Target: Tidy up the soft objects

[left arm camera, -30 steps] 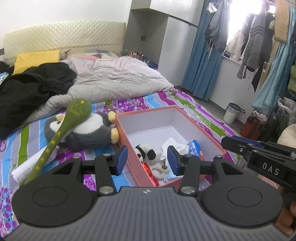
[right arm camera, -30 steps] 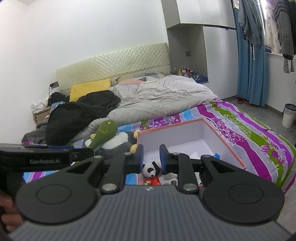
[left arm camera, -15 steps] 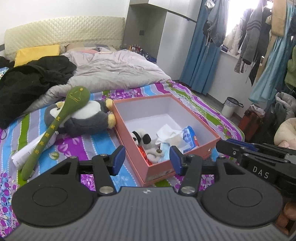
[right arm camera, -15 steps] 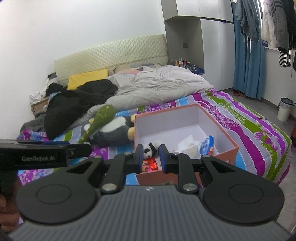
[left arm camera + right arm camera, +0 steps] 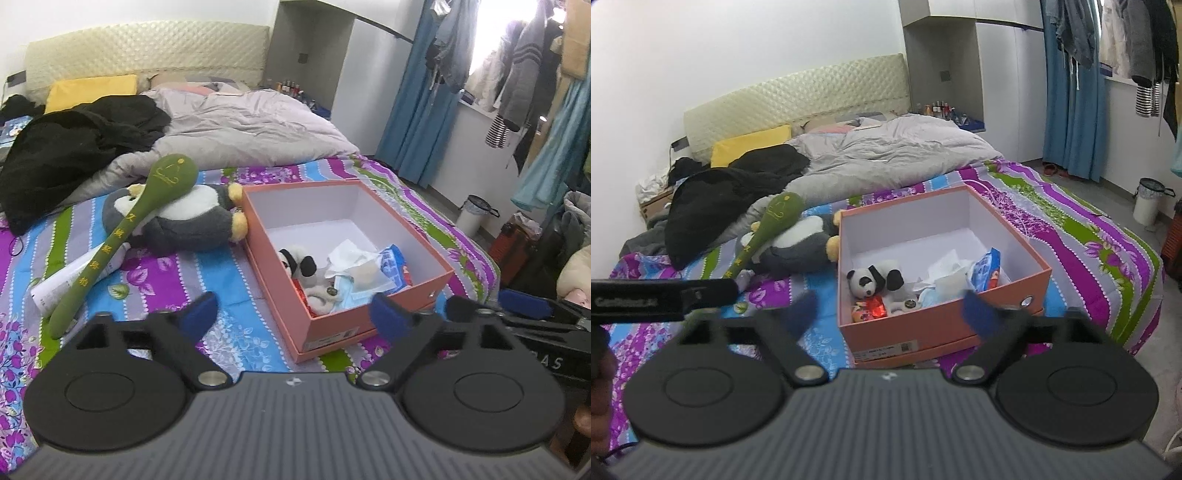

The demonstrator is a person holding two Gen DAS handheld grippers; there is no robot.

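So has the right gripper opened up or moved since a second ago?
Yes. The right gripper, nearly shut before, is now wide open, and it has pulled back and up from the open salmon-pink cardboard box, which shows whole now.

Small panda plush (image 5: 873,280) on its side inside open pink box (image 5: 945,321), grey penguin plush (image 5: 184,218) just beside box.
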